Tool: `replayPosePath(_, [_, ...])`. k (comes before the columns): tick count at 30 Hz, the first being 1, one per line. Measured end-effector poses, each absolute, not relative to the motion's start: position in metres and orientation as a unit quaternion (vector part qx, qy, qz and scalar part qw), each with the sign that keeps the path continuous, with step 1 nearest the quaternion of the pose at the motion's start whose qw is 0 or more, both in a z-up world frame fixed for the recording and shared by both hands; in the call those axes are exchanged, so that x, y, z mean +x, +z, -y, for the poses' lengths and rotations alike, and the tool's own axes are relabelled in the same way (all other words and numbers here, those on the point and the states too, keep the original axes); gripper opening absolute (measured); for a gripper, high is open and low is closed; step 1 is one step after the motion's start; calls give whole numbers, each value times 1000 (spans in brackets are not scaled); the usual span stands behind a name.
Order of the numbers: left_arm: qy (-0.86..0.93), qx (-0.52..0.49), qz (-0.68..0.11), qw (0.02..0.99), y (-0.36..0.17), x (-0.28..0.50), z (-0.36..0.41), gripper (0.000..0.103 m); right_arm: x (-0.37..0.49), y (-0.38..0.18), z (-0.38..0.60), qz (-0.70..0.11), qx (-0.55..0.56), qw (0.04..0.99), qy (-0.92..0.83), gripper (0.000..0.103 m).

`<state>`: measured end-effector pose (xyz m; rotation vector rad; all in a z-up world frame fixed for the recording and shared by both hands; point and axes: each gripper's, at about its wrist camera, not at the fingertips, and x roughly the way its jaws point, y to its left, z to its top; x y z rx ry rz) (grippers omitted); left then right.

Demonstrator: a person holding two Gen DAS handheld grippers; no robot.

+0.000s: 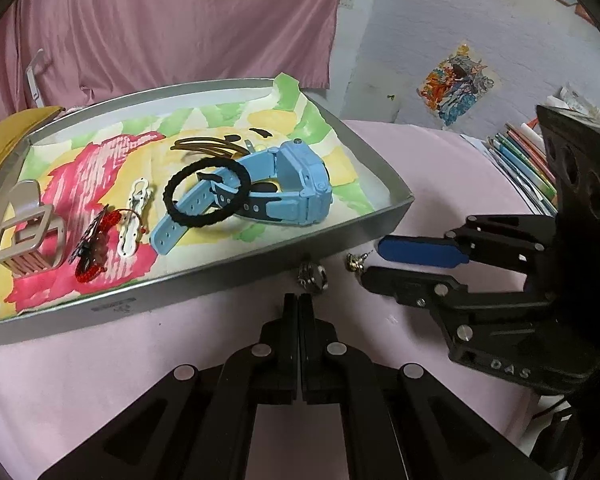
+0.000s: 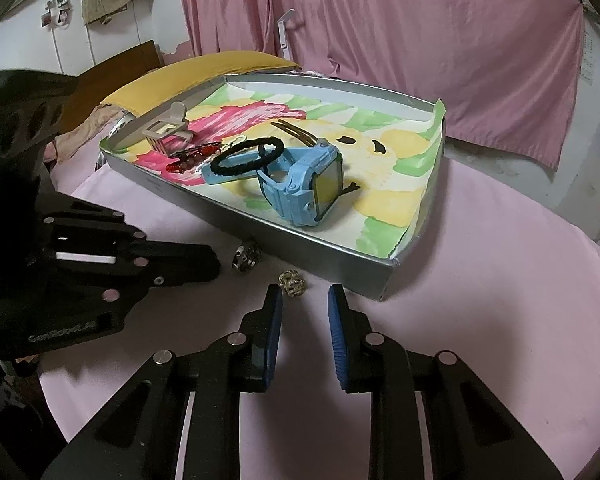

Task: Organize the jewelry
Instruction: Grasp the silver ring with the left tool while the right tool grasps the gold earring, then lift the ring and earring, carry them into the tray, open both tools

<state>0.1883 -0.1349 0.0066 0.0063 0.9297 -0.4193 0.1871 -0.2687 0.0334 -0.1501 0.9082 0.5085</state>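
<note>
A grey tray [image 1: 204, 286] [image 2: 332, 258] lined with flowered paper holds a blue watch [image 1: 296, 182] [image 2: 312, 184], a black braided band [image 1: 207, 191] [image 2: 248, 156], a red beaded piece [image 1: 94, 246] [image 2: 192, 158], a white clip [image 1: 134, 216], a beige hair claw [image 1: 28, 232] [image 2: 166, 128] and brown hair pins [image 1: 208, 146]. Two small pieces lie on the pink cloth in front of the tray: a silver ring [image 1: 312, 276] [image 2: 246, 258] and a gold earring [image 1: 356, 262] [image 2: 293, 283]. My left gripper [image 1: 299, 300] is shut and empty just before the ring. My right gripper [image 2: 305, 294] [image 1: 374, 260] is open around the earring.
A pink cloth [image 2: 500, 280] covers the surface. A yellow cushion [image 2: 204, 68] lies behind the tray. Pink curtains [image 1: 180, 20] hang at the back. A stack of books [image 1: 520, 160] sits at the right edge.
</note>
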Motion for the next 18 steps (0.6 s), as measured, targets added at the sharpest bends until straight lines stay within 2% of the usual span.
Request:
replayPosePath(5, [-204,0,-438,876,9,183,132,1,190,33,264,-434,-68,864,247,20])
replayPosePath(9, [-205,0,-438,875,9,183,133,1,192,32,262,-437,-66,861,252,11])
replayPosePath(18, [-213,4,-438,873,9,184,140,4,189,32,275,-437,-66,865,239,11])
